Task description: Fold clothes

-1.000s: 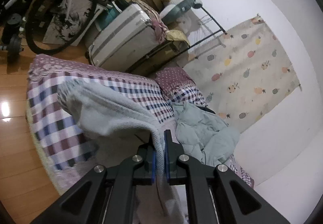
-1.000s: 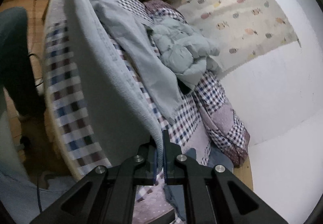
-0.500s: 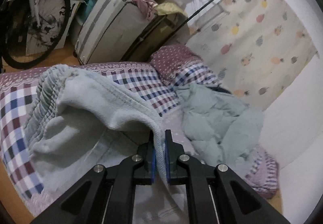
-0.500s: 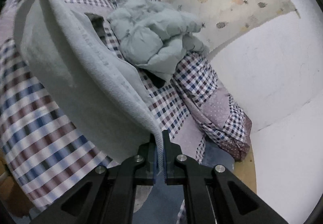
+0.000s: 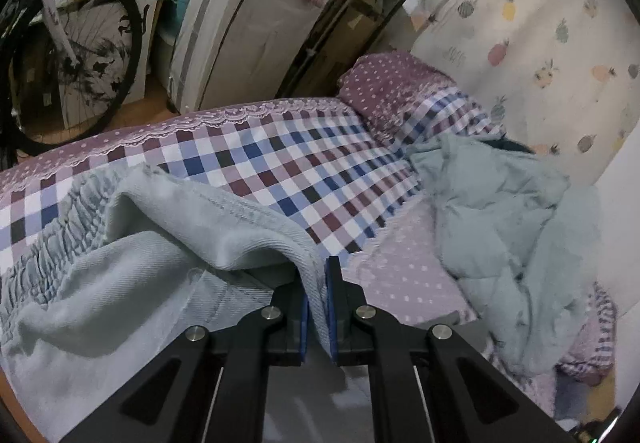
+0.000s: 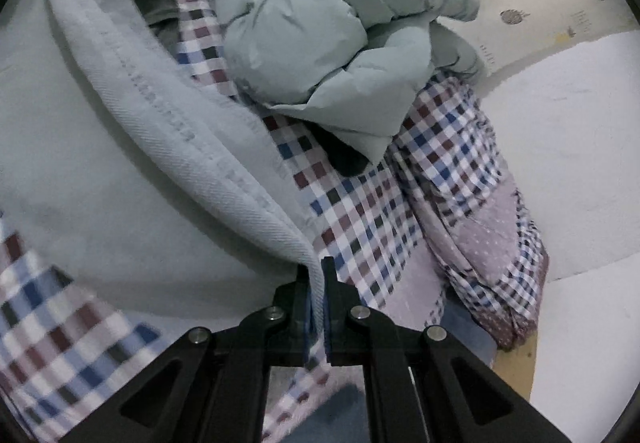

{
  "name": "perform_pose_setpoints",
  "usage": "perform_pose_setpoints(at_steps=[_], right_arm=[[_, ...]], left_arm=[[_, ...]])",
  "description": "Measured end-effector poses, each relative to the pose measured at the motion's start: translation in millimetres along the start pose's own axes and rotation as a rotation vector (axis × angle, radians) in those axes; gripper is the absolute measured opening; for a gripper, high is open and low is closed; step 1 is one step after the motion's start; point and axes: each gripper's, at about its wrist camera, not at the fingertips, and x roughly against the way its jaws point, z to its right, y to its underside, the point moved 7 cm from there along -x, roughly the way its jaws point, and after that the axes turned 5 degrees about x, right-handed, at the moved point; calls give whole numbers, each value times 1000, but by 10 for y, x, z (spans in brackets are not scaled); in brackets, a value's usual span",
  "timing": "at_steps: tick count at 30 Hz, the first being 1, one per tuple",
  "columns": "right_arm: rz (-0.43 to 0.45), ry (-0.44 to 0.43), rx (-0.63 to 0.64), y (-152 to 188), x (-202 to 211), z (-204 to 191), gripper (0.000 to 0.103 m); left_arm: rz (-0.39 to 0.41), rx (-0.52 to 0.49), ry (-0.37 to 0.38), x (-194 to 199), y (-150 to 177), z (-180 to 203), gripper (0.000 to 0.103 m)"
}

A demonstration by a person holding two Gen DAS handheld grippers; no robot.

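Observation:
A pale grey ribbed garment [image 5: 120, 267] with a gathered elastic waistband lies across the checked bed cover [image 5: 280, 163]. My left gripper [image 5: 317, 275] is shut on a fold of its edge, low over the bed. In the right wrist view the same garment [image 6: 120, 163] drapes to the left, its stitched hem running up and away, and my right gripper [image 6: 316, 275] is shut on that hem. A crumpled pale green puffer jacket [image 6: 320, 35] lies further up the bed, also seen at the right of the left wrist view as the jacket [image 5: 500, 211].
A purple dotted pillow [image 5: 396, 87] sits at the head of the bed. Beyond the bed stand a white suitcase [image 5: 240, 31], cardboard boxes, a clothes rail and a bicycle wheel [image 5: 76, 55]. A fruit-print cloth [image 5: 540, 23] hangs on the white wall. A bunched checked quilt [image 6: 480, 203] lies at the bed's edge.
Both grippers have swept across and lower over the bed, carrying the grey garment with them; it now lies folded over itself on the cover instead of hanging raised.

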Motion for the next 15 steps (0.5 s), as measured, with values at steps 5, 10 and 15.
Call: perform_pose_setpoints(at_steps=[5,10,15], right_arm=[[-36,-41,-13,-351,-616,67,5],[-63,-61,-89,-488,-1171,9,14],[-34,-23,-313,-414,-1361,169,53]], left_arm=[[-17,-27,-51,-322,44,-26,6],[-39,-46,-66,-504,126,-91,7],[-24,-38,10,-391,63,-110,60]])
